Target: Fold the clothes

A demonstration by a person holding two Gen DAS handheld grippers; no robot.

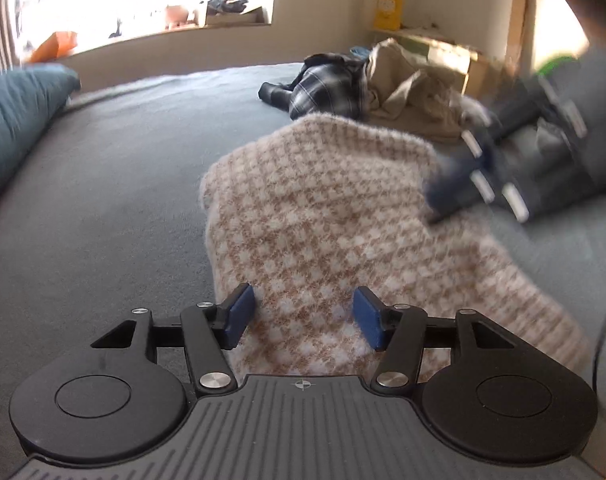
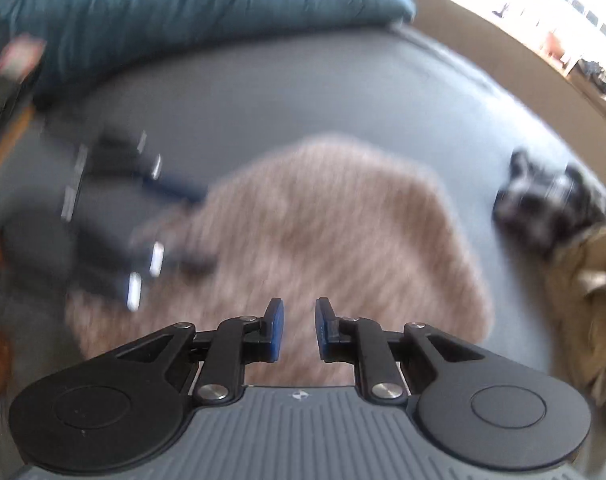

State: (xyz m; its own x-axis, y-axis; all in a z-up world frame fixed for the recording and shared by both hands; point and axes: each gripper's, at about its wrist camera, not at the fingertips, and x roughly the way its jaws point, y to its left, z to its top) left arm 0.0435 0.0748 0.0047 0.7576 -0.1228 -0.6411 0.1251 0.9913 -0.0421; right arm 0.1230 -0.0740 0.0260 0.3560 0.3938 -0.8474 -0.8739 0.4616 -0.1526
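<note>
Across the whole scene, one grey bed cover (image 1: 103, 200), flat and largely bare. Along its far side, one teal duvet or pillow (image 1: 11, 120), bunched against the edge. At mid-bed, one pink-and-white checked knit garment (image 1: 323, 216), lying flat on the cover in a rough folded shape; it shows heavily blurred in the right wrist view. Well apart from it, towards the far corner, one heap of unfolded clothes: a beige garment (image 1: 415, 92) and a dark plaid shirt (image 1: 327, 88), touching each other. Behind the heap, one yellow box (image 1: 387, 10) on a low shelf. On the window ledge, an orange item (image 1: 55, 44), detail too washed out to tell.

Left gripper (image 1: 303, 316): jaws apart, blue pads standing clear on either side over the near edge of the knit garment, nothing pinched between them. Right gripper (image 2: 299, 328): jaws set to a narrow gap, nothing seen between the pads, held above the garment's opposite edge; its outline in the left wrist view is motion-blurred.
</note>
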